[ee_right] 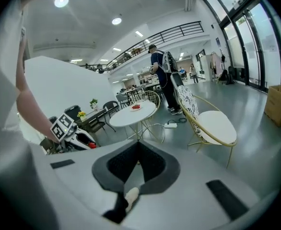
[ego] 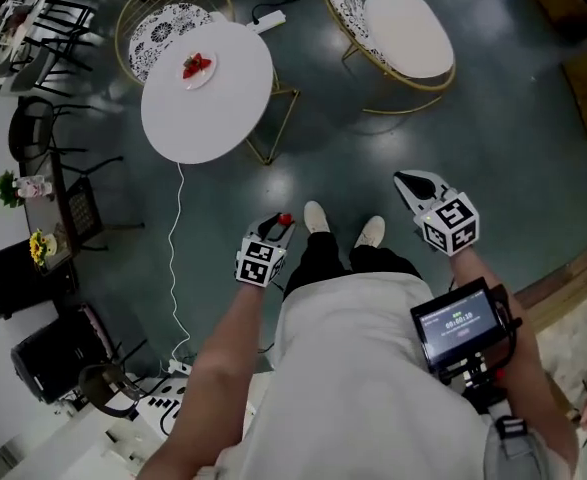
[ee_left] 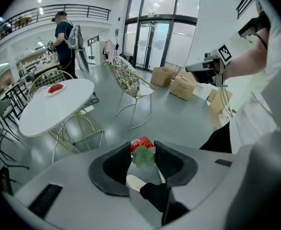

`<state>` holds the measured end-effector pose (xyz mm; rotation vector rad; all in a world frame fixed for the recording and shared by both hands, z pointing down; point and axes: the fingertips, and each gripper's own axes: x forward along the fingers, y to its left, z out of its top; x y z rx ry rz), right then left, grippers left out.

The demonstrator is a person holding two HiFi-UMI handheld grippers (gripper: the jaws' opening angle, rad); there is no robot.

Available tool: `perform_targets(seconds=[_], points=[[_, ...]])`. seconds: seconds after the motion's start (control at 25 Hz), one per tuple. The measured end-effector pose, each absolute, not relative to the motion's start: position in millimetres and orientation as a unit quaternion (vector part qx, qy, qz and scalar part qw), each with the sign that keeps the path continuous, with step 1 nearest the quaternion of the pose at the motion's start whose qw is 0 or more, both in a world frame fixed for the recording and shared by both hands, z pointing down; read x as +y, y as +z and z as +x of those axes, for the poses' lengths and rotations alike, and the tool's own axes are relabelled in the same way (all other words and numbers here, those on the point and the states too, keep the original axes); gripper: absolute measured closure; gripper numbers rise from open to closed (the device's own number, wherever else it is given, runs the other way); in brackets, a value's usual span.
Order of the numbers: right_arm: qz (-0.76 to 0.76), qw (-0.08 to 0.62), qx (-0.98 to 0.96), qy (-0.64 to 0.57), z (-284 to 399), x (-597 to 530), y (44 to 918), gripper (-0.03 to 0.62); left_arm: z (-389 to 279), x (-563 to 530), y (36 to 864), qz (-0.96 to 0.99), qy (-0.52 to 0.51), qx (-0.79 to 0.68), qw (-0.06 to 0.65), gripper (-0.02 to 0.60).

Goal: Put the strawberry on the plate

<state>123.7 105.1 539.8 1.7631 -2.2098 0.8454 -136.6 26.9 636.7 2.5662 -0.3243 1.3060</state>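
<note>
- A strawberry [ee_left: 141, 143] is clamped between the jaws of the left gripper [ego: 283, 222].
- The right gripper [ee_right: 136, 146] is closed fully, with nothing held.
- The plate [ego: 194, 84] is seen at eleven o'clock.

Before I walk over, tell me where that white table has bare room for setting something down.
The round white table is bare across its near half, from the plate down to the edge facing you, and along its right rim. The only taken spot is the plate, already holding red fruit, beside the wire chair.
</note>
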Motion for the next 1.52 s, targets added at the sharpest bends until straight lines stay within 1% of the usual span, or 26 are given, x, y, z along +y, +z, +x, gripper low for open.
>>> perform_targets(seconds=[0.16,0.28,0.44,0.6,0.68,0.76,0.92,1.08,1.24,1.4,1.52], points=[[0.61,0.034,-0.73,0.306,124.8,92.4,519.8,0.589,-146.3,8.3,615.1,0.884,0.42,-0.156,0.133,0.423],[0.614,0.025,-0.725,0.311,119.9,84.9,502.9,0.589,-156.4,0.8,597.7,0.884,0.405,-0.181,0.15,0.423],[0.607,0.038,-0.735,0.301,122.3,61.7,489.9,0.589,-152.2,-26.4,580.6,0.892,0.374,-0.202,0.153,0.423],[0.594,0.074,-0.738,0.311,117.2,40.5,496.4,0.589,-159.3,-41.1,575.1,0.893,0.36,-0.212,0.166,0.423],[0.6,0.078,-0.728,0.322,119.3,28.2,492.6,0.589,-160.2,-52.2,568.5,0.894,0.355,-0.211,0.175,0.423],[0.601,0.076,-0.729,0.318,117.0,-1.1,483.1,0.589,-164.5,-75.8,560.5,0.896,0.351,-0.216,0.168,0.423],[0.589,0.085,-0.743,0.306,100.1,-45.7,469.7,0.589,-175.1,-108.3,551.5,0.901,0.35,-0.213,0.142,0.423],[0.59,0.093,-0.746,0.295,79.7,-81.1,463.2,0.589,-189.1,-145.1,540.8,0.908,0.327,-0.221,0.137,0.423],[0.591,0.098,-0.746,0.292,63.4,-106.2,461.4,0.589,-206.1,-168.5,536.1,0.909,0.311,-0.238,0.145,0.423],[0.578,0.095,-0.761,0.281,40.5,-125.7,452.3,0.589,-228.3,-184.6,534.1,0.903,0.29,-0.267,0.171,0.423],[0.563,0.108,-0.772,0.272,24.0,-136.9,448.2,0.589,-240.2,-190.4,534.0,0.9,0.281,-0.282,0.179,0.423]])
